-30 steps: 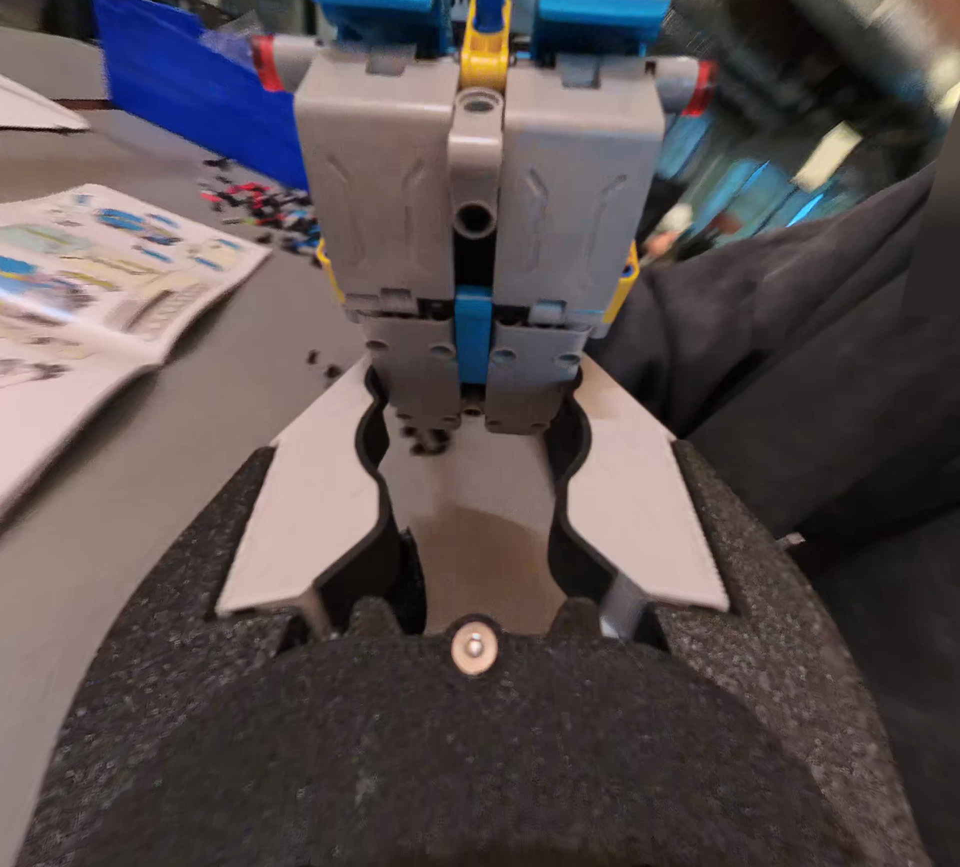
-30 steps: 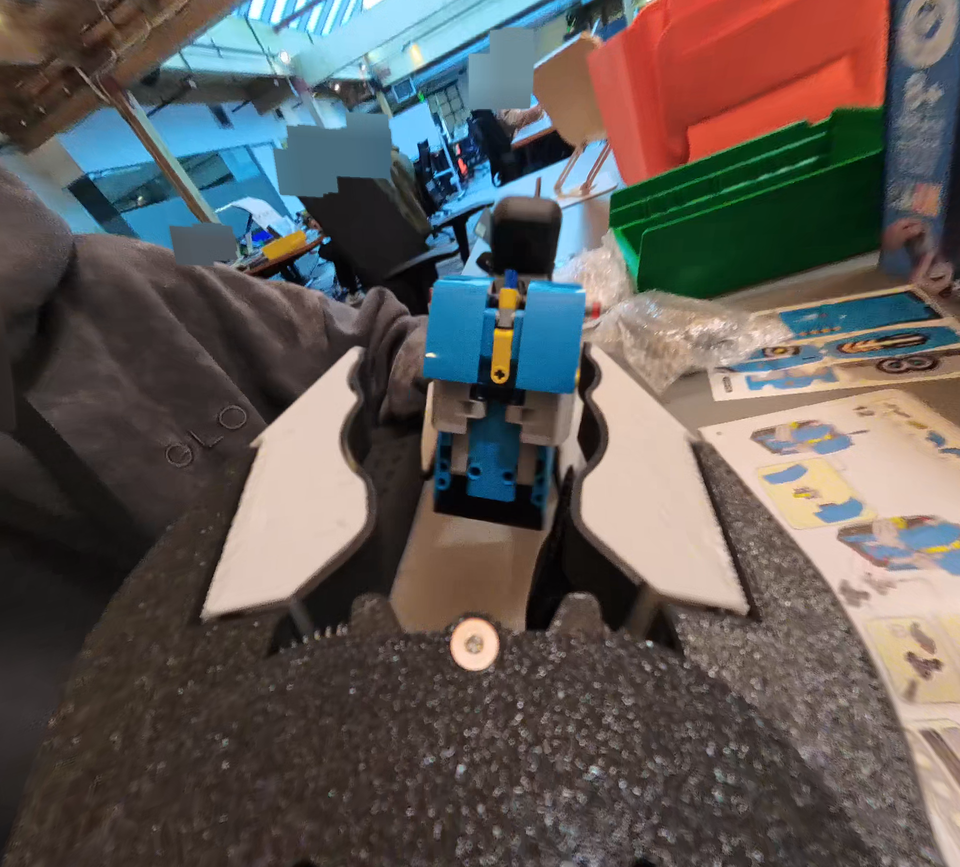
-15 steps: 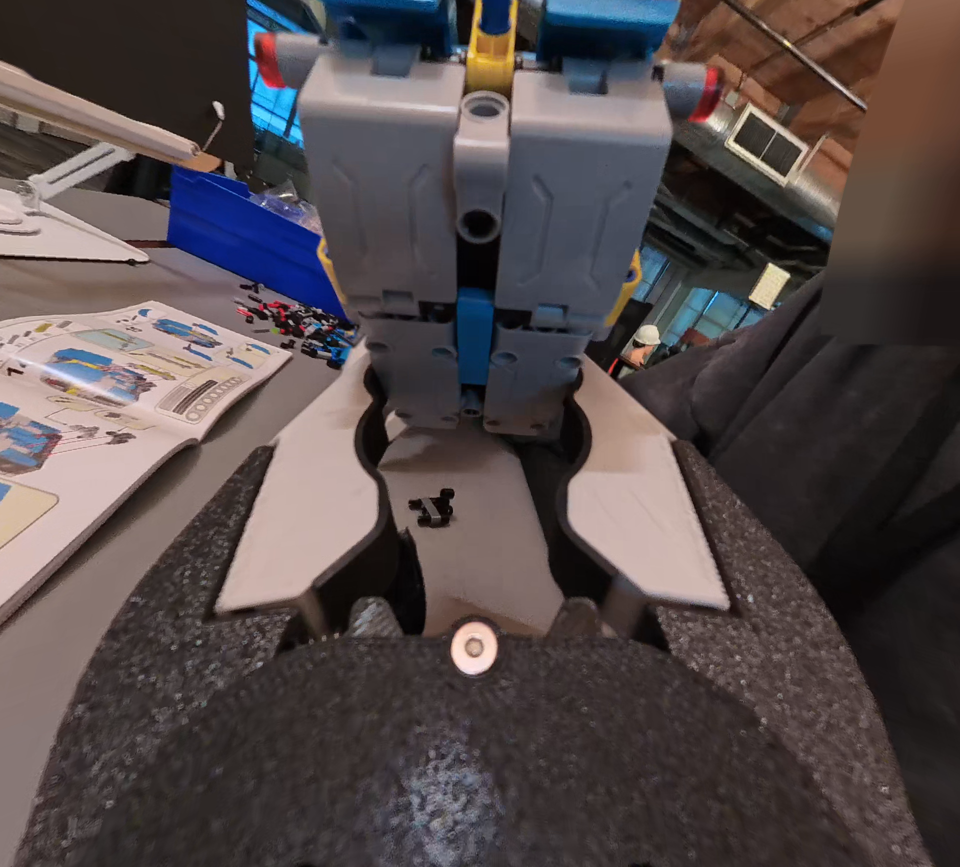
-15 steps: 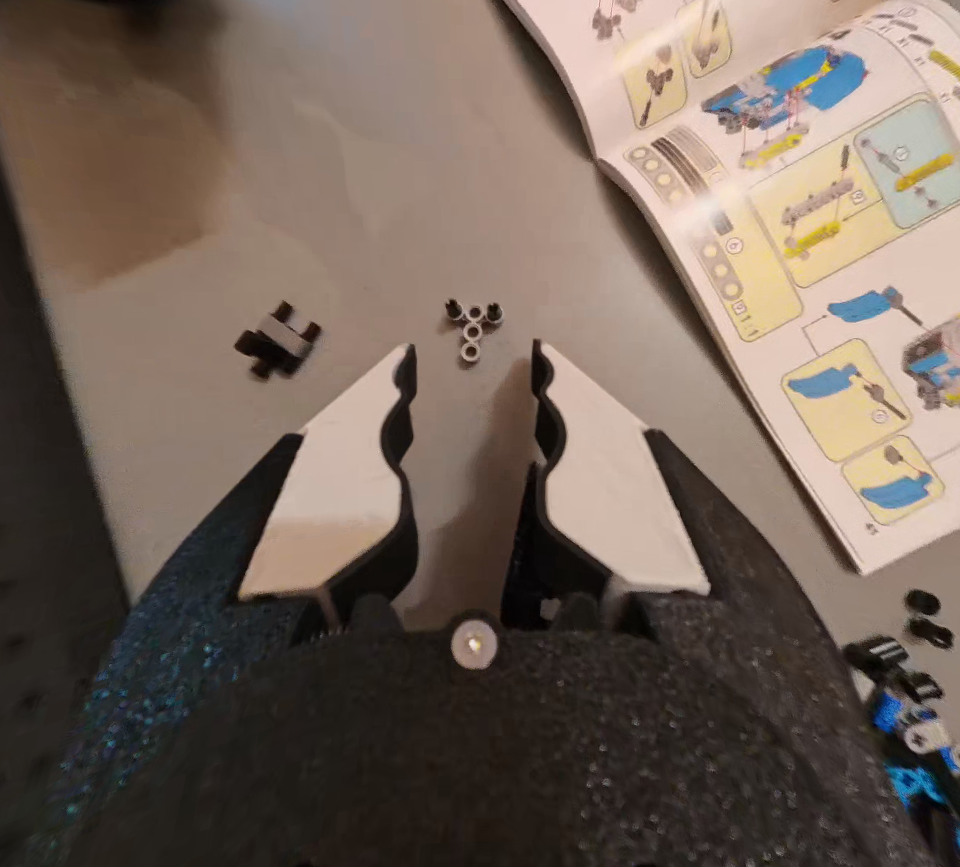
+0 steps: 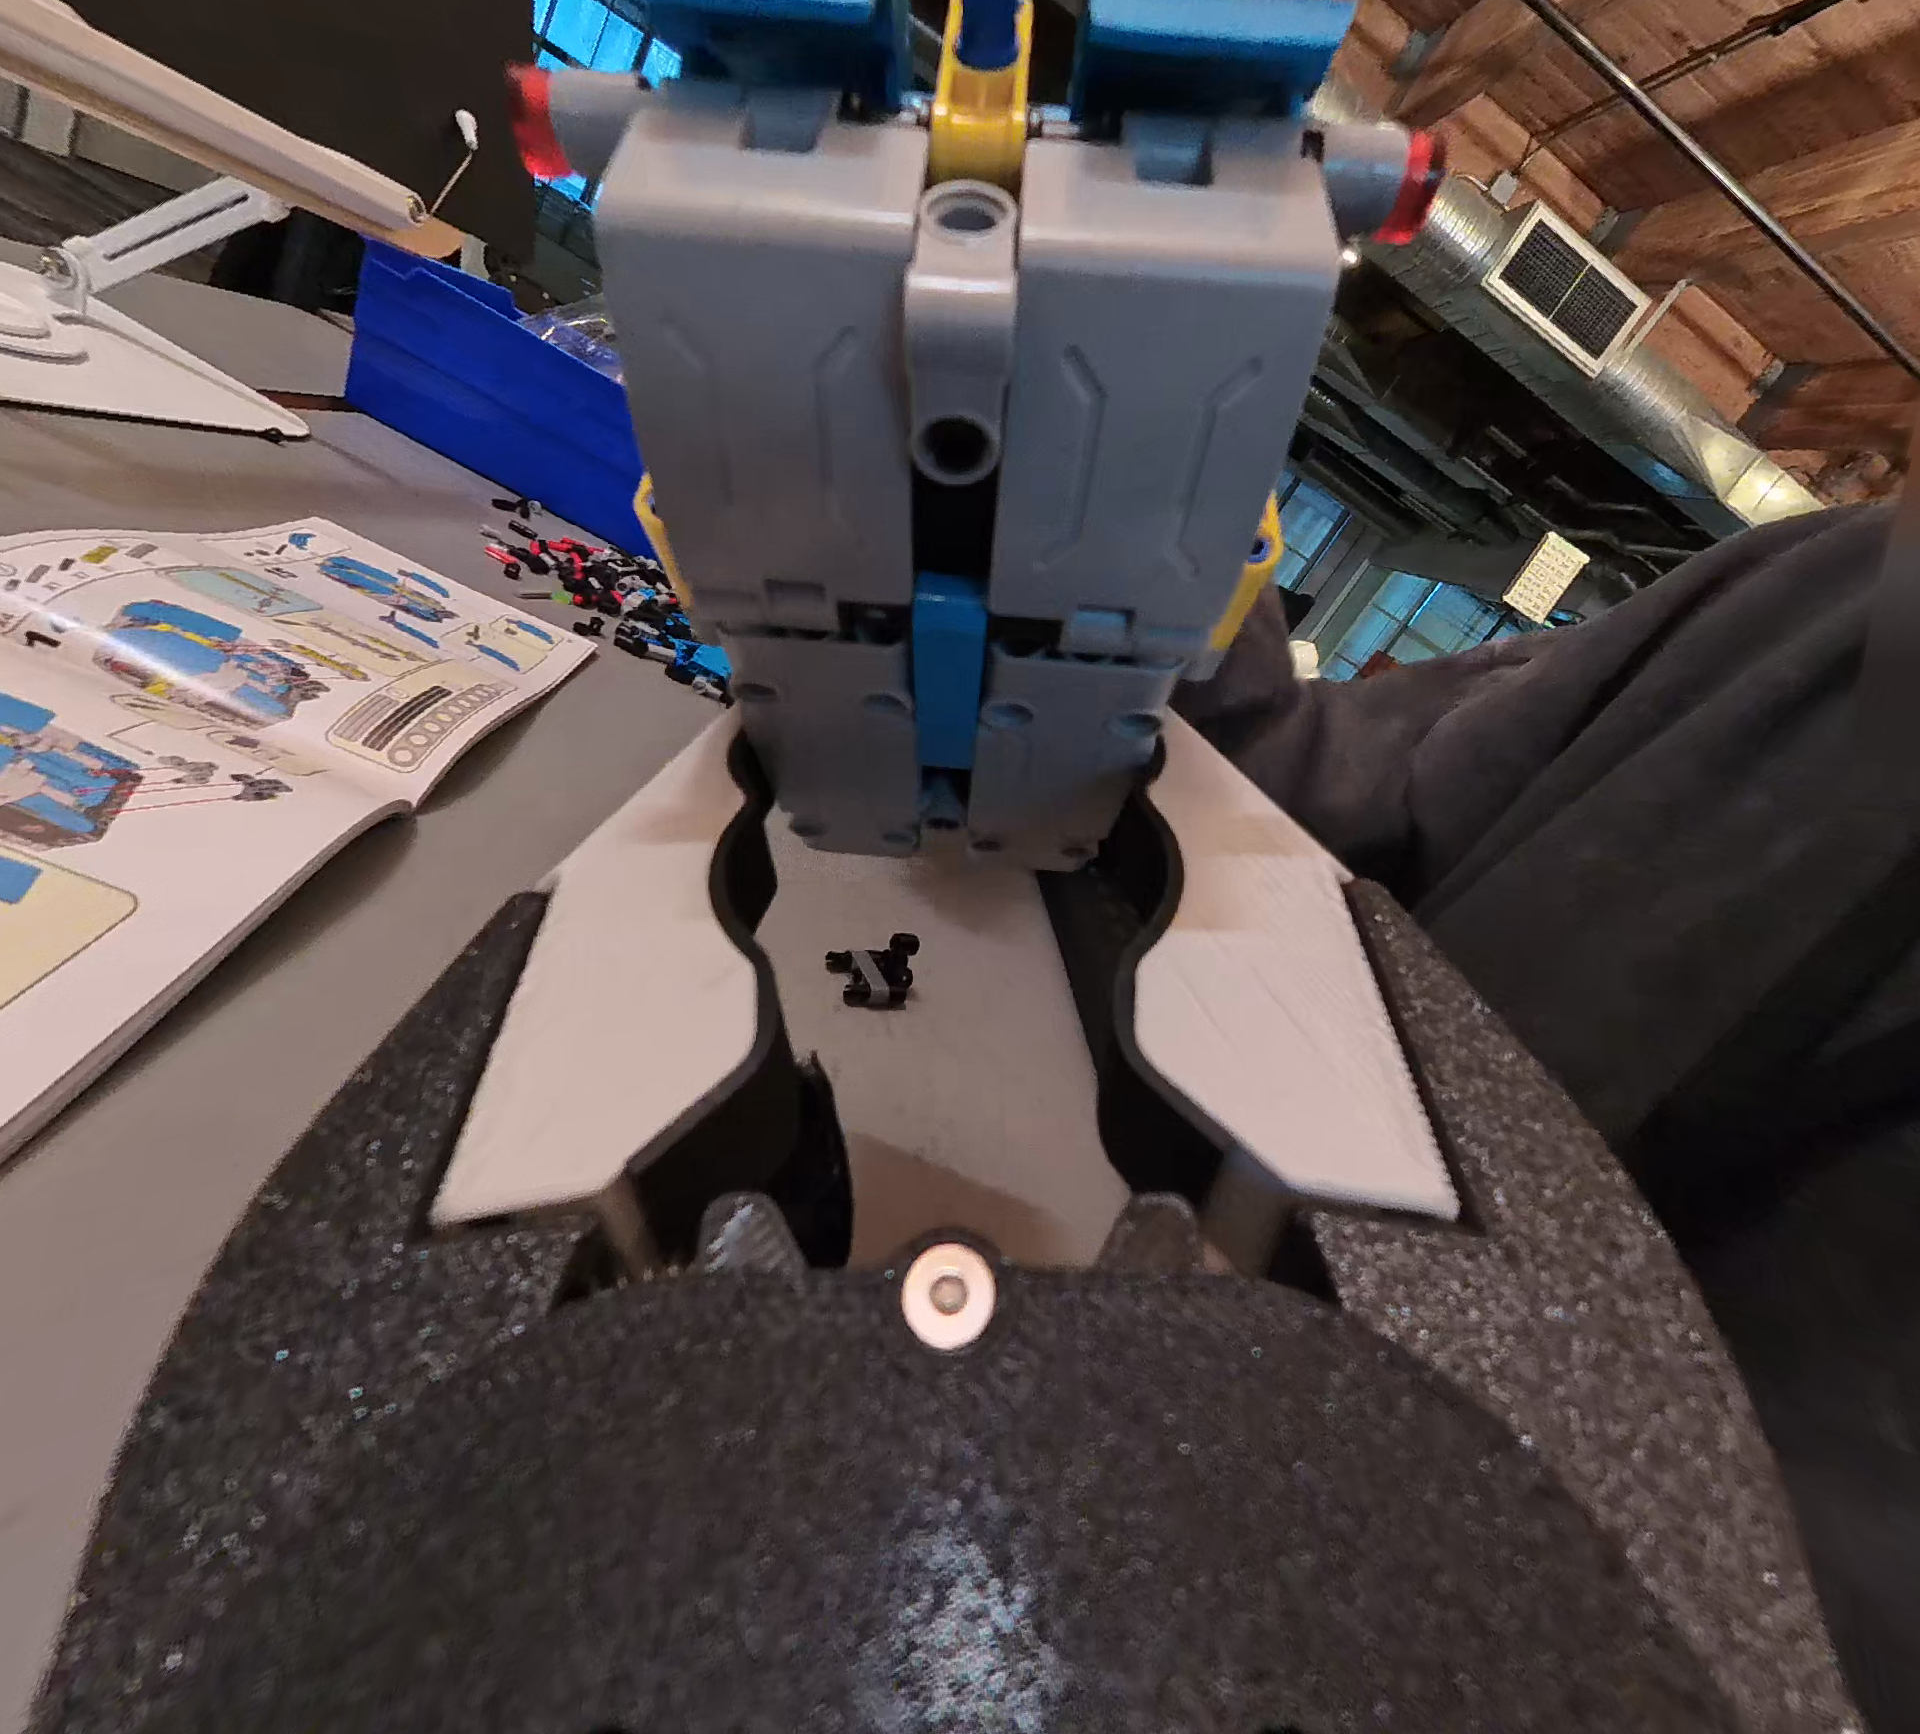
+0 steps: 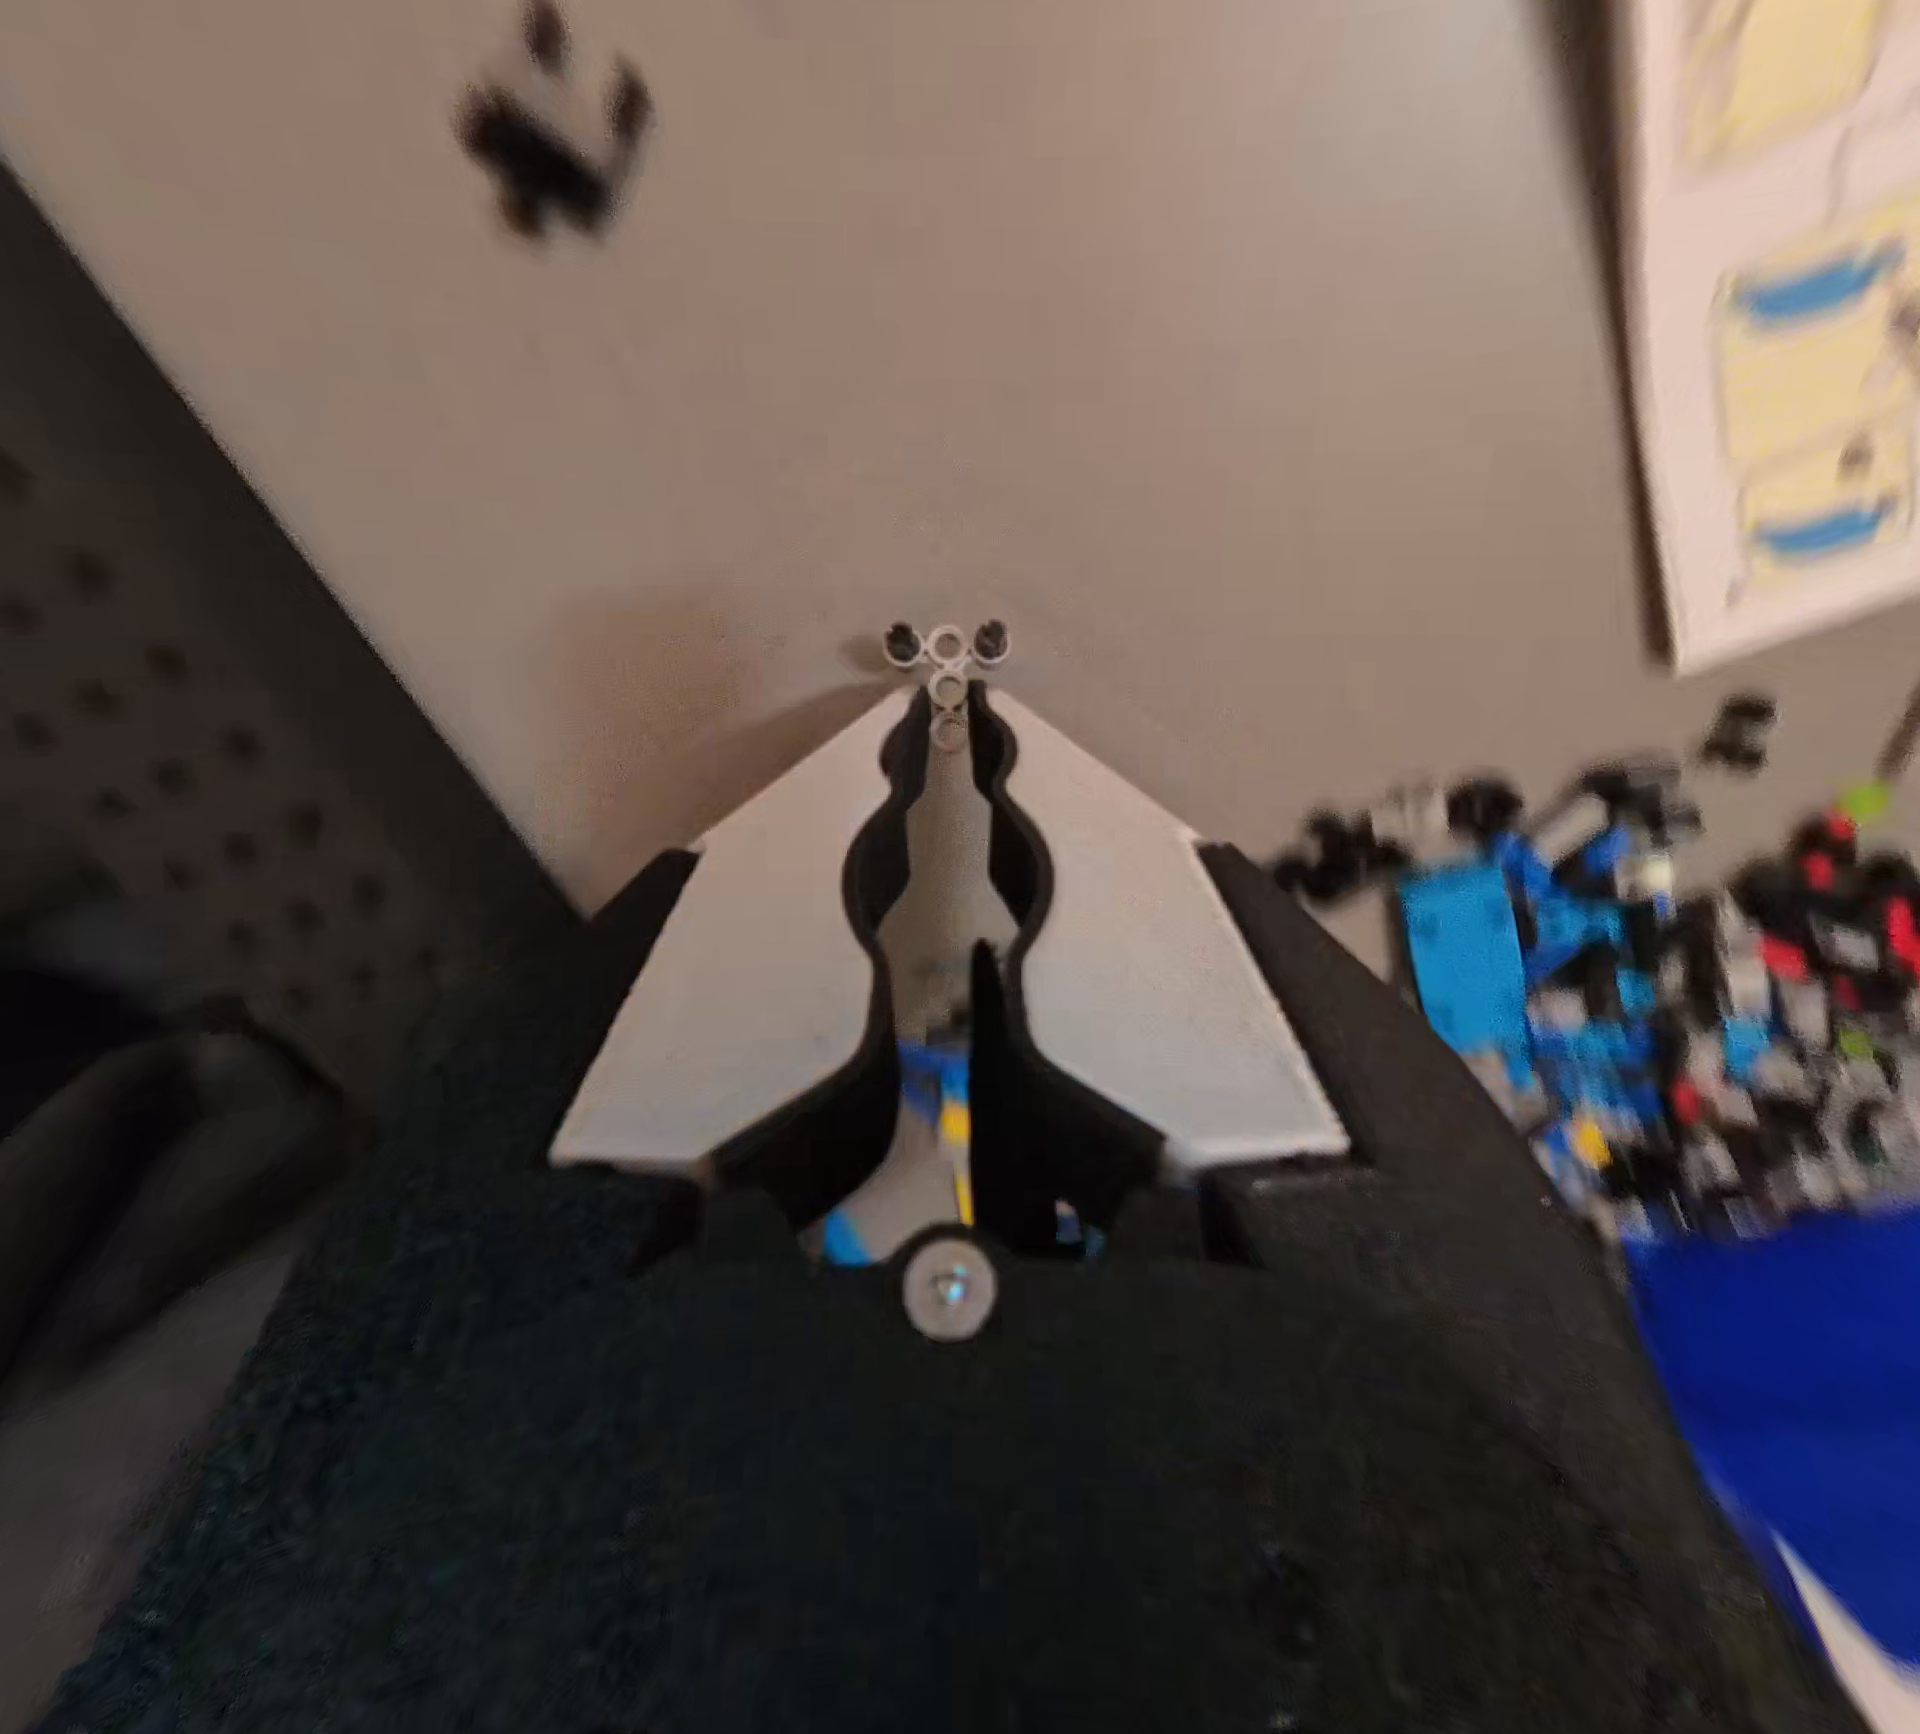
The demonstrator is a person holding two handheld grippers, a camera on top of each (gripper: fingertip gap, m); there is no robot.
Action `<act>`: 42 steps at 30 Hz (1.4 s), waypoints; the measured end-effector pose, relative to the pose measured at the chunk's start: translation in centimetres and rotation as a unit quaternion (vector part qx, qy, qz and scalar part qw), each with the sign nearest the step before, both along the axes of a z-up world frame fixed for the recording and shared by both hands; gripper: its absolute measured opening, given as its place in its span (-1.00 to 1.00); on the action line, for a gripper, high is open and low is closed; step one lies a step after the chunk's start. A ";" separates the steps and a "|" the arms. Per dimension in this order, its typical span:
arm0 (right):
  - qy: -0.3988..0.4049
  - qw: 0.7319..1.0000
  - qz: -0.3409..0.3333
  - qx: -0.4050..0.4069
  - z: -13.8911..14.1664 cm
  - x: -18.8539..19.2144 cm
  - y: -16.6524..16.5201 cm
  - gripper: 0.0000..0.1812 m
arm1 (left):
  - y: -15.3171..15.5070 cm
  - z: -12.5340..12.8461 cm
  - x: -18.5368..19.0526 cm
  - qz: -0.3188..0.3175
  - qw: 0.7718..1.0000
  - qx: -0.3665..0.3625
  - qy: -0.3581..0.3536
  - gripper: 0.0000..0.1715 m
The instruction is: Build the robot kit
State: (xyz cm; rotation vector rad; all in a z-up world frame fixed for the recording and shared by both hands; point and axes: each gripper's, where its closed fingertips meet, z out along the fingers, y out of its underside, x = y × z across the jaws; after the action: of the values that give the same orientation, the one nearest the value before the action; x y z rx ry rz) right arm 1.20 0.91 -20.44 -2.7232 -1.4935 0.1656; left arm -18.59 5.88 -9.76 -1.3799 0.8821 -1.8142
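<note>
The left gripper (image 5: 945, 780) is clamped on the lower end of a partly built brick model (image 5: 961, 396) — grey panels, a blue centre beam, blue blocks and a yellow connector with a blue pin on top, red-capped stubs at either side. It holds the model upright, clear of the grey table (image 5: 364, 915), with its fingers (image 5: 644, 936) spread only as wide as the model's base. Much of the building is plainly left: a heap of loose pieces (image 5: 623, 583) lies by a blue bin (image 5: 488, 375), an instruction booklet (image 5: 208, 708) lies open on the table, and a small black connector (image 5: 873, 969) sits on the table below the model. The right gripper (image 6: 945, 710) points down at the table, its tips pressed nearly together and pinching the stem of a small grey T-shaped connector (image 6: 945, 656) with dark pins in its cross arms; whether the piece is lifted or rests on the surface I cannot tell. Another black piece (image 6: 551, 115), blurred, lies well apart — and a blurred pile of parts (image 6: 1662, 957) sits off to the right, beside the booklet's edge (image 6: 1787, 230).
</note>
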 end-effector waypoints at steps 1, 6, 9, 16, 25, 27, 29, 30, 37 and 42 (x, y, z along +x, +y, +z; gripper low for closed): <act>-0.062 0.998 -0.003 -0.015 0.0 1.5 -0.4 -0.92 | -0.1 -0.1 0.0 0.000 1.000 0.003 0.002 -0.22; -0.243 0.966 0.001 -0.093 -1.7 4.6 -1.5 -0.93 | -1.0 -0.4 0.4 -0.005 0.999 0.029 0.019 -0.22; -0.243 0.966 0.014 -0.084 -2.7 4.0 -0.7 -0.83 | -1.4 -0.4 0.4 -0.006 0.999 0.043 0.025 -0.22; 0.009 0.993 0.028 0.117 0.2 2.5 1.9 -0.60 | -1.4 -0.4 0.2 -0.004 0.999 0.043 0.025 -0.22; 0.221 0.950 -0.106 0.195 -1.1 1.8 1.5 -0.55 | -1.7 -0.7 0.6 -0.011 0.998 0.045 0.031 -0.22; 0.213 0.950 -0.113 0.197 -1.2 1.2 1.7 -0.54 | -1.7 -0.6 0.6 -0.011 0.999 0.042 0.031 -0.22; 0.186 0.959 -0.114 0.182 -1.7 1.0 1.9 -0.50 | -1.6 -0.7 0.6 -0.012 0.999 0.041 0.032 -0.22; 0.161 0.965 -0.112 0.177 -2.0 1.2 2.0 -0.51 | -1.7 -0.7 0.6 -0.013 0.999 0.041 0.032 -0.22; 0.139 0.976 -0.078 0.147 -1.3 -0.2 2.7 -0.74 | -1.7 -0.9 0.7 -0.007 0.998 0.046 0.039 -0.22; 0.500 0.842 -0.021 0.200 11.6 -13.2 2.7 -0.75 | -1.3 -0.9 0.7 0.001 0.998 0.043 0.040 -0.22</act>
State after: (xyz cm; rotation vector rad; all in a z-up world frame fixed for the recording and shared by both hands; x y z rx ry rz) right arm -12.03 3.62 -8.80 -1.7905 -0.9705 0.9642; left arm -17.93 4.59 -10.67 -1.4064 0.9883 -1.7090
